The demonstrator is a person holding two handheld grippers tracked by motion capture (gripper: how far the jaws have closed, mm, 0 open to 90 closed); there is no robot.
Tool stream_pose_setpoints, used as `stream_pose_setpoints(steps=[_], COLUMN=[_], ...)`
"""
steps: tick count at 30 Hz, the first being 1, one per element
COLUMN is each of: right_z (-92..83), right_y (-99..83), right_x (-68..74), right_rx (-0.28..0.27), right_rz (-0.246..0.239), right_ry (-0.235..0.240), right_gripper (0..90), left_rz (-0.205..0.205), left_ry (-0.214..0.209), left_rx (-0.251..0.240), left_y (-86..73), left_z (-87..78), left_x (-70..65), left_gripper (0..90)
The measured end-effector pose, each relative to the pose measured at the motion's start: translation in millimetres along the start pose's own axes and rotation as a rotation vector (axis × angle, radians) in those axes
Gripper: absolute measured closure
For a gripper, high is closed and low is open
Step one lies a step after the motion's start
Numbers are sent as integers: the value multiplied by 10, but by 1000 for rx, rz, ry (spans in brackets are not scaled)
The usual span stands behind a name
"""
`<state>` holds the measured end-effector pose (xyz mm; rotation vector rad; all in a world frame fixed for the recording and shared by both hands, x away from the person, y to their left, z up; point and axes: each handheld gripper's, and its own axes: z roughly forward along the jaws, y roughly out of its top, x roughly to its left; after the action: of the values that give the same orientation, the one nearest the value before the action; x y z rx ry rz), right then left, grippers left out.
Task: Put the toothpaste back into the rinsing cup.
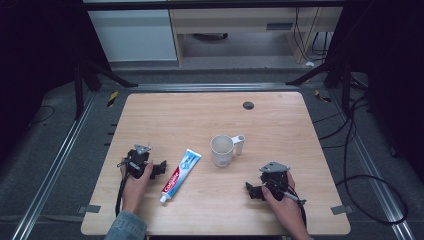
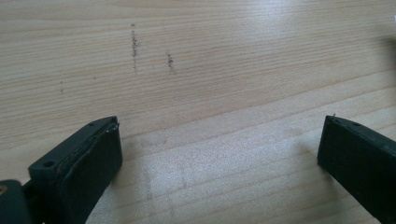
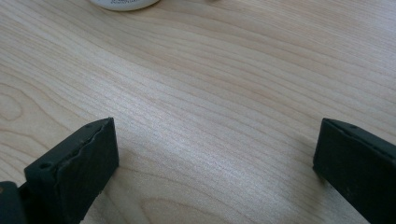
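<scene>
Dark room surrounding light wooden tabletop [image 1: 280, 112]; pale cabinet and desk standing beyond. Both forearms entering from bottom edge, hands resting low on tabletop. Left tool [image 1: 161, 168] pointing inward, jaws standing wide apart, nothing between them, bare wood showing in left gripper view. Right tool [image 1: 249, 190] pointing inward, jaws likewise apart and gripping nothing. Toothpaste tube [image 1: 180, 175] lying flat, just beside left tool. White cup [image 1: 221, 150] standing upright, near right tool, apart from it.
</scene>
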<state>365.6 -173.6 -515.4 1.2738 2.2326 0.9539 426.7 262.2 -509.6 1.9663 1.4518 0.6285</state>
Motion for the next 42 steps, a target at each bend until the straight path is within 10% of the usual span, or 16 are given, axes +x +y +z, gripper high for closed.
stream_pose_setpoints(steps=[14,29,42], right_z=[-1,-10,-5], right_y=[0,4,1], right_x=[1,8,5], right_rx=[0,6,2], right_rz=[1,17,8], right_ry=[2,9,4], right_gripper=[3,3,3], left_rz=[-23,90,224], left_ry=[13,-76,-115], left_rx=[-81,-117,-39], left_y=[81,243,335], left_z=[-370,-729,-846], left_x=[39,-293,-609], left_gripper=[37,38,39])
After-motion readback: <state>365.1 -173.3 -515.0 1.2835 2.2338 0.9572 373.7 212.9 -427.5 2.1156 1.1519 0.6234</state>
